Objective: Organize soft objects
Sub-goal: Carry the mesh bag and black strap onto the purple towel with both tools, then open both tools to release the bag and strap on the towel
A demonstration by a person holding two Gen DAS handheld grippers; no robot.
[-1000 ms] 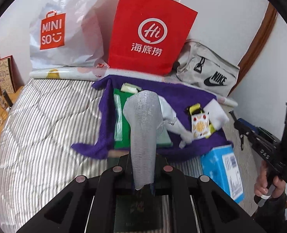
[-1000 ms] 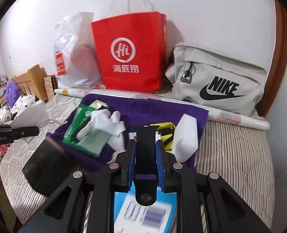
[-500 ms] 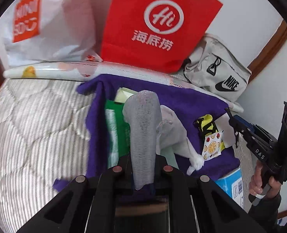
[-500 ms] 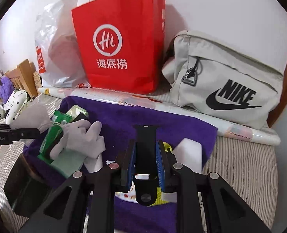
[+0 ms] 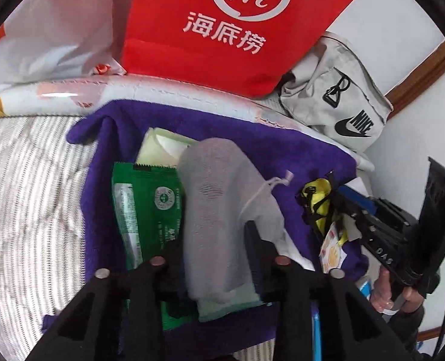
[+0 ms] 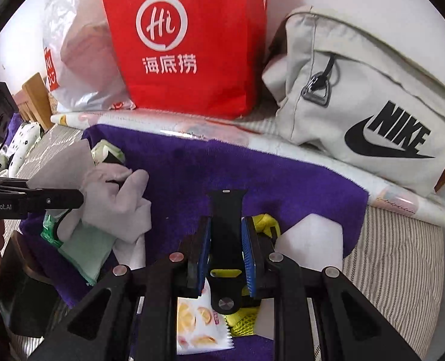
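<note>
Left wrist: left hand-held gripper [image 5: 215, 240] over purple towel [image 5: 297, 156] on the bed; jaws have just been opening, mesh pouch [image 5: 213, 210] between them, loose, lying over green pack [image 5: 150, 204].

Right wrist: right hand-held gripper [image 6: 225, 240] partly closed, clamped on black strap [image 6: 225, 219], above snack packet [image 6: 195, 328] and towel.

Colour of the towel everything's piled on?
Purple towel, plain; clearest in the right wrist view.
</note>
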